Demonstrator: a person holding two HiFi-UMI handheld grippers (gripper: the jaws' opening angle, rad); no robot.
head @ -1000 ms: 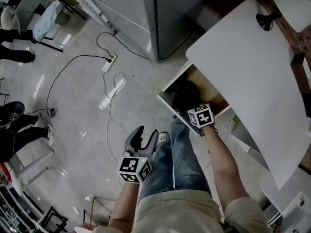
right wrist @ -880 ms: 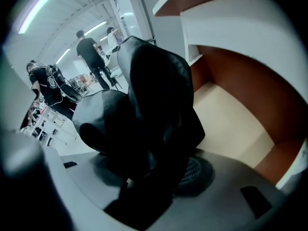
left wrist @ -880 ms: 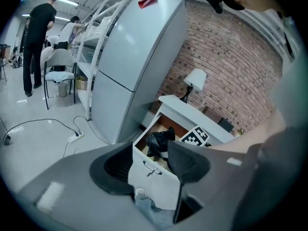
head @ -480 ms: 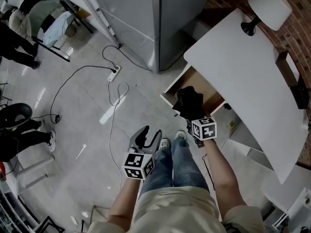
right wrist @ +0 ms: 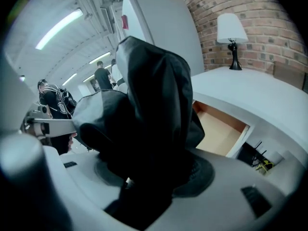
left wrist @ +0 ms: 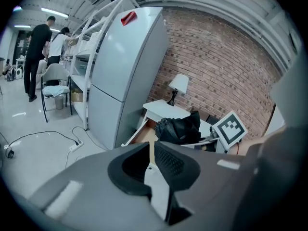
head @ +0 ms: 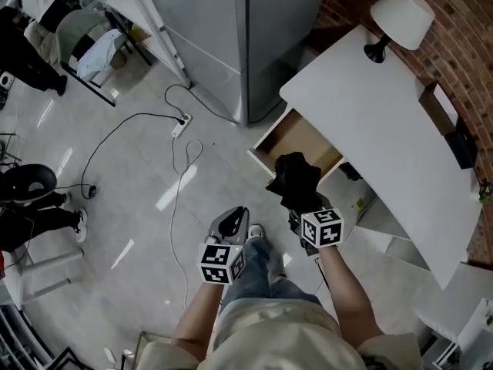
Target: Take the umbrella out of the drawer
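Black folded fabric, the umbrella (head: 295, 177), hangs bunched just in front of the open drawer (head: 296, 133) and clear of it, clamped in the right gripper (head: 300, 211), whose pads press on its lower end. In the right gripper view the umbrella (right wrist: 149, 124) rises from between the jaws and covers much of the scene, with the drawer's pale wooden bottom (right wrist: 219, 129) showing behind it.

We count one umbrella, one drawer, two grippers. The drawer stands pulled out of a white desk (head: 377, 129); one lamp (head: 400, 10) sits on the desktop well beyond the drawer, against a brick wall (head: 454, 21). A grey fridge (head: 231, 37) stands just beside the drawer, and one power strip (head: 179, 127) with trailing cables lies on the floor past that, farther from the drawer.

Our right forearm reaches straight toward the drawer, its gripper tipped downward. The left gripper (head: 231, 222) is held over the floor, apart from the drawer; its jaws have just been closing and now stand nearly together with nothing between them
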